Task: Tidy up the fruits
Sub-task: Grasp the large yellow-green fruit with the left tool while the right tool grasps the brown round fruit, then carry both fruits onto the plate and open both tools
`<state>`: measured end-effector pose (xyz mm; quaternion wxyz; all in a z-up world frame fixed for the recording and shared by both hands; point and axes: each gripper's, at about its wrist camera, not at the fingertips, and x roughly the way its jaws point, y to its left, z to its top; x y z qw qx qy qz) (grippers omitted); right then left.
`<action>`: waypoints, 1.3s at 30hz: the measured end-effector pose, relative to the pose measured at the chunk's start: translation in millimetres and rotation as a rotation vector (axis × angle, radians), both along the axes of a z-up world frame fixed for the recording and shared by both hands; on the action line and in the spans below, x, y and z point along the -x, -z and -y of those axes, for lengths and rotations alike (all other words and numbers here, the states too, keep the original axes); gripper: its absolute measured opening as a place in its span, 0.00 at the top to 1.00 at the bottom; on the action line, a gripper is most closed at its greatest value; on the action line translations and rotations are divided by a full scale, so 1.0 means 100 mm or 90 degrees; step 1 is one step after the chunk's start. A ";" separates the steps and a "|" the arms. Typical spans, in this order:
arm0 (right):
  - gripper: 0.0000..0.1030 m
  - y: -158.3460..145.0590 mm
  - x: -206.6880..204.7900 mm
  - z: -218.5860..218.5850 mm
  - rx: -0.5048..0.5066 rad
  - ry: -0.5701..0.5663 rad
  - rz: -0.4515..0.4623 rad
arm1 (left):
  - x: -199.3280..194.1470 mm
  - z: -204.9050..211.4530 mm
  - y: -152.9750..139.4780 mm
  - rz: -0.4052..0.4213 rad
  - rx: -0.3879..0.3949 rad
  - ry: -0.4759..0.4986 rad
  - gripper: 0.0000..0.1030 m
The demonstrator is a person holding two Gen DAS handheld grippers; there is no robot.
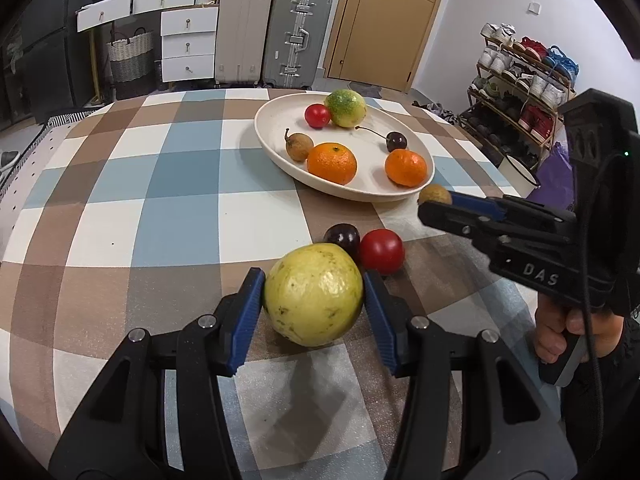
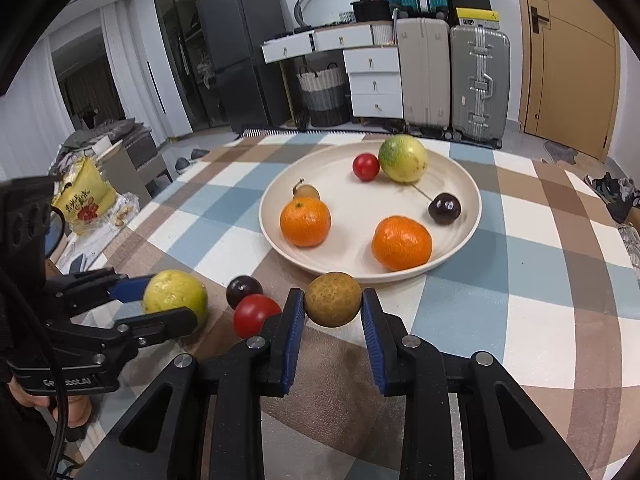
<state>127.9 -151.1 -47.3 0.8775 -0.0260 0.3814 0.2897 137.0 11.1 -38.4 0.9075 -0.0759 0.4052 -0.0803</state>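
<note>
Checked tablecloth (image 1: 160, 208) lay under both grippers; cream plate (image 2: 460, 248) with fruit sat beyond the jaws. Left gripper (image 1: 314, 296) was clamped on a yellow guava (image 1: 314, 294), right gripper (image 2: 332, 304) on a brown longan (image 2: 333, 299). A tomato (image 1: 382, 250) and dark cherry (image 1: 342, 238) lay just past the left jaws.

A round yellow-green guava (image 1: 314, 294) shows small brown specks. The small round longan (image 2: 333, 299) is tan-brown. Two tangerines (image 2: 305, 221) are bright orange on a cream round plate (image 2: 460, 184). The checked tablecloth (image 1: 160, 208) mixes blue, brown and white squares.
</note>
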 end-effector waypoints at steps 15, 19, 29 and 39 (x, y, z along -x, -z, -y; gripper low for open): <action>0.72 -0.14 0.01 0.24 -0.053 0.041 0.027 | 0.01 0.01 0.00 0.004 -0.004 -0.005 0.54; 0.72 -0.13 0.00 0.24 -0.052 0.043 0.025 | 0.00 0.01 0.00 0.001 -0.006 -0.006 0.54; 0.72 -0.15 -0.03 0.29 -0.071 0.054 0.026 | -0.02 0.05 -0.03 0.014 -0.016 -0.009 0.54; 0.72 -0.32 -0.13 0.36 -0.081 0.065 0.039 | -0.17 0.10 -0.21 0.039 -0.023 0.003 0.54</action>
